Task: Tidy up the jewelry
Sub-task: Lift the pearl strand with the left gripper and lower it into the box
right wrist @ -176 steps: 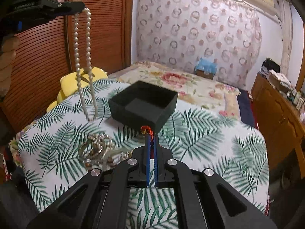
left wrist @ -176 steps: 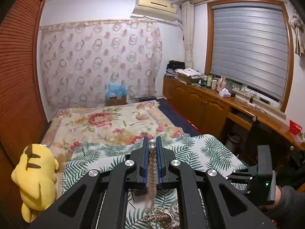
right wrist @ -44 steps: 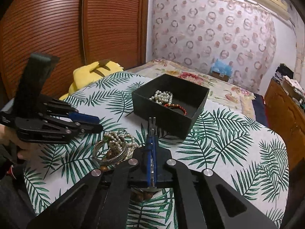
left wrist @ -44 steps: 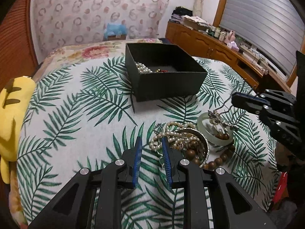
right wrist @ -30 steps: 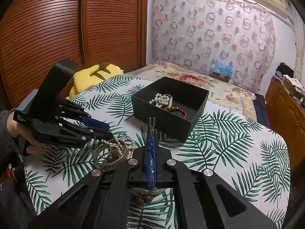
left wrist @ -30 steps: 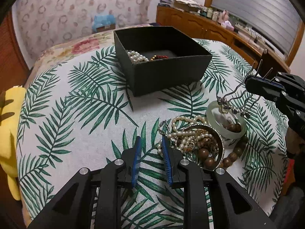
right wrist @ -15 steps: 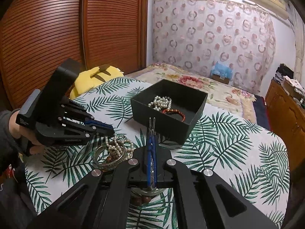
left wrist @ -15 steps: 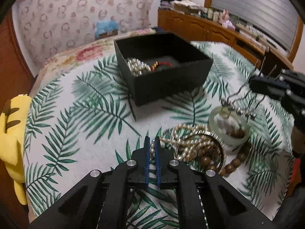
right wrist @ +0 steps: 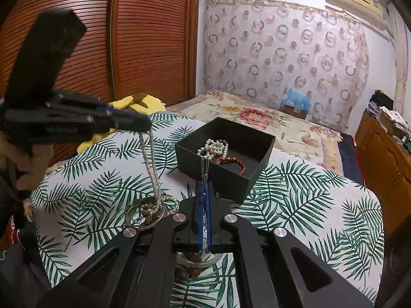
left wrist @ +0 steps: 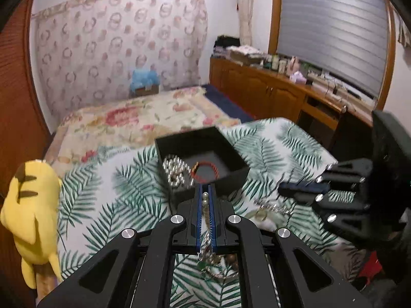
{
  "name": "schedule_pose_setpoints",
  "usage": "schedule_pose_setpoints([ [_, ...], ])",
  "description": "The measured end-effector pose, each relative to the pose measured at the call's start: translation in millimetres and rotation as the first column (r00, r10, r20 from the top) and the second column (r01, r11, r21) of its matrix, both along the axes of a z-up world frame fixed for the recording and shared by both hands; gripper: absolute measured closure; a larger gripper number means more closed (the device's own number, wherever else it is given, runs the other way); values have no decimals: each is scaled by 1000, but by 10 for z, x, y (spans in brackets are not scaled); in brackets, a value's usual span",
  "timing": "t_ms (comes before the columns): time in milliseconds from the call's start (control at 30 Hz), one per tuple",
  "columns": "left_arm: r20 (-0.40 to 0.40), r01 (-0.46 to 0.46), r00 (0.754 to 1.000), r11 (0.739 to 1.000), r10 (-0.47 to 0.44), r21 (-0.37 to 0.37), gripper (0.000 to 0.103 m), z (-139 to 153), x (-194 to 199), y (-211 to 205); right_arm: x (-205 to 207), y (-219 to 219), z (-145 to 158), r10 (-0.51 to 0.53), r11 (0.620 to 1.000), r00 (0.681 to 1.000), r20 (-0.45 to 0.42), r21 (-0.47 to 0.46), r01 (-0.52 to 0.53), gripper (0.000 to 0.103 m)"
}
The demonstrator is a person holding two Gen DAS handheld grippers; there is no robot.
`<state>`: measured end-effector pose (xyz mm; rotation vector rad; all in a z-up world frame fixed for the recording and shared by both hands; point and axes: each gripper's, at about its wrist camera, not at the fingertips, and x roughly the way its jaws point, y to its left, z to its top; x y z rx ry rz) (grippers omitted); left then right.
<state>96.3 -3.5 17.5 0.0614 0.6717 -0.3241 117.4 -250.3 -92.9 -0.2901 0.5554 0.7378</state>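
My left gripper is shut on a pearl necklace and lifts it; the strand hangs from the left gripper down to the jewelry pile on the leaf-print cloth. My right gripper is shut on a thin silver hair fork; in the left wrist view the right gripper holds it over the pile. The black box holds a pearl strand and a red bead bracelet; the box also shows in the left wrist view.
A pale jade bangle and brown wooden beads lie under my right gripper. A yellow plush toy sits at the table's left edge. A bed lies behind the table and a wooden cabinet runs along the right.
My left gripper closed on the pearl necklace in the pile and rose, pulling the strand up. My right gripper stayed shut on the hair fork and barely moved.
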Motion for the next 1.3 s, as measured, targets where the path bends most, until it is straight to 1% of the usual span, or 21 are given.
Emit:
schedule_pose_setpoints([
  [167,58,1,998,1000,0,-10,99,231,-47,-34,-9,-17,56,-7,1000,1000,11,2,7,101],
  [300,91,-7,996,1000,8,-13,99,361,-40,-34,9,-22,106,-8,1000,1000,20,4,8,101],
  [533,109,-23,994,1000,25,-17,99,509,18,-34,71,-42,195,-9,1000,1000,26,20,8,101],
  [700,140,-30,990,999,32,-16,99,699,59,-43,127,-86,268,-17,999,1000,23,40,16,101],
  [900,180,-29,983,999,33,-21,99,923,104,-64,195,-92,356,-18,999,999,41,36,16,101],
  [1033,191,-26,981,999,30,-21,99,975,195,-91,285,-76,413,-14,999,999,50,42,12,101],
  [1300,193,-22,981,999,28,-36,99,1060,498,-138,523,-34,494,-4,998,999,52,59,1,101],
])
